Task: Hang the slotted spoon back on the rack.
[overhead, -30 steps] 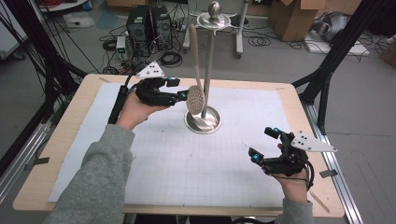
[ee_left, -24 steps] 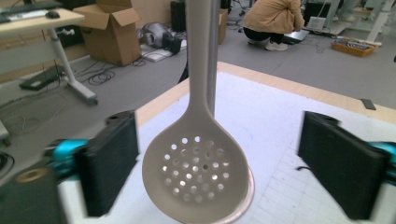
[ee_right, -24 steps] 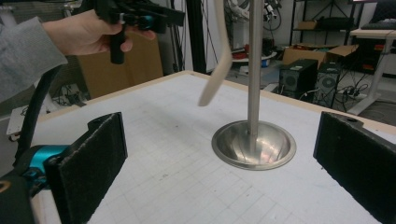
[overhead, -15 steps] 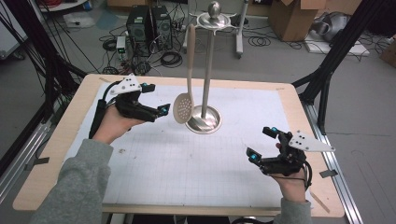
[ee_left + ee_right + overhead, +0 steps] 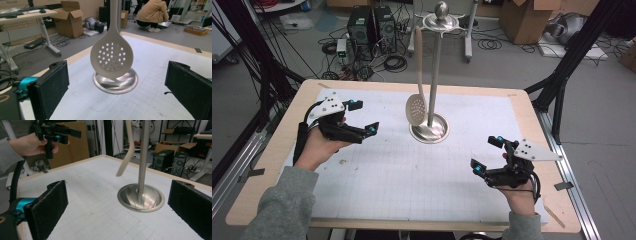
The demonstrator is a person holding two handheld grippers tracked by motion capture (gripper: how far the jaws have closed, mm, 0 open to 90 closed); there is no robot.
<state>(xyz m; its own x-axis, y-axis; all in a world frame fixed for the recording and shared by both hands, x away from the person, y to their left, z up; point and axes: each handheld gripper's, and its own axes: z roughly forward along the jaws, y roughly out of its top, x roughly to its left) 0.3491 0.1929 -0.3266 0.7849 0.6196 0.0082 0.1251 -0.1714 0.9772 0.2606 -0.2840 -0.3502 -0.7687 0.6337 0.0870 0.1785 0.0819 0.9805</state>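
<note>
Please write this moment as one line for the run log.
left claw: open, empty, beside skimmer | right claw: open, empty, over mat | skimmer: hanging on stand

We can't read any text, label, brand, number or sign in these frames. The white mat point(image 5: 412, 175) on the desk point(image 5: 277, 165) carries a printed grid, no legible markings on it. The cardboard boxes point(image 5: 71, 18) on the floor show blank faces. The computer towers point(image 5: 372, 25) beyond the desk's far edge are too small to make out any badge.
</note>
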